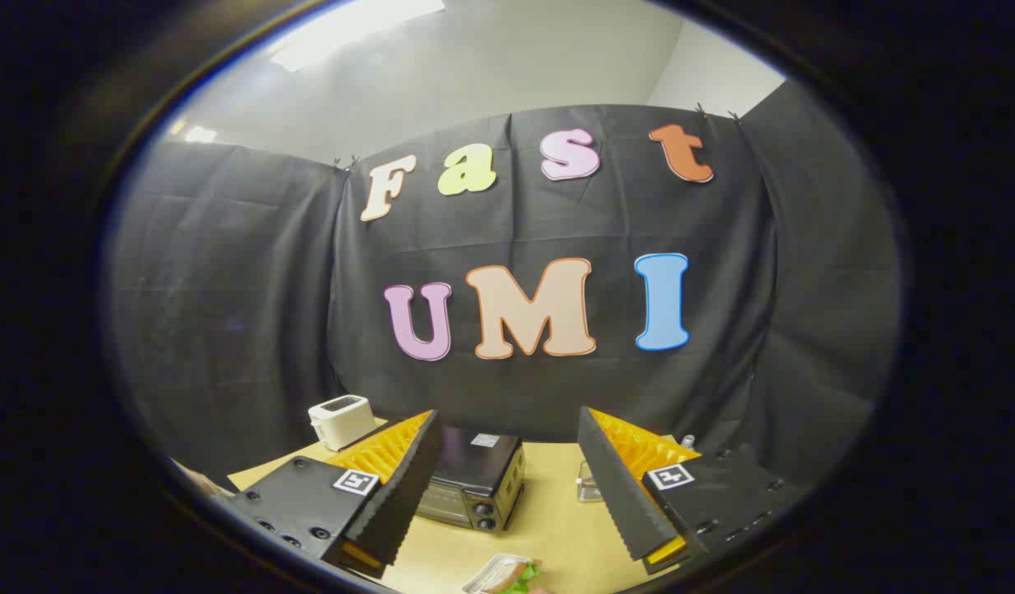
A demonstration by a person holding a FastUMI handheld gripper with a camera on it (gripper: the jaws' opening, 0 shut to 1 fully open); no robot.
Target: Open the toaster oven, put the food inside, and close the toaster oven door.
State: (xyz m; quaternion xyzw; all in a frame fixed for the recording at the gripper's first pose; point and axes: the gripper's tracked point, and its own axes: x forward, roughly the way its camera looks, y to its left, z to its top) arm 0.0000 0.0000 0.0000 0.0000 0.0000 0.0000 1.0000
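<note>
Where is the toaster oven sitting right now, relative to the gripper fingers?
In the gripper view the black toaster oven stands on the tan table, beyond the open gripper and partly behind its left finger, with a white toaster further back.

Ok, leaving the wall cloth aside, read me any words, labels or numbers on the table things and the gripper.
Nothing can be read.
toaster oven: pale sticker on top, too small to read; marks by the knobs blurred.
white toaster: no text can be made out.
gripper: a square black-and-white marker by each of its fingers, a pattern, no words; the fingers stand open, holding nothing.
</note>
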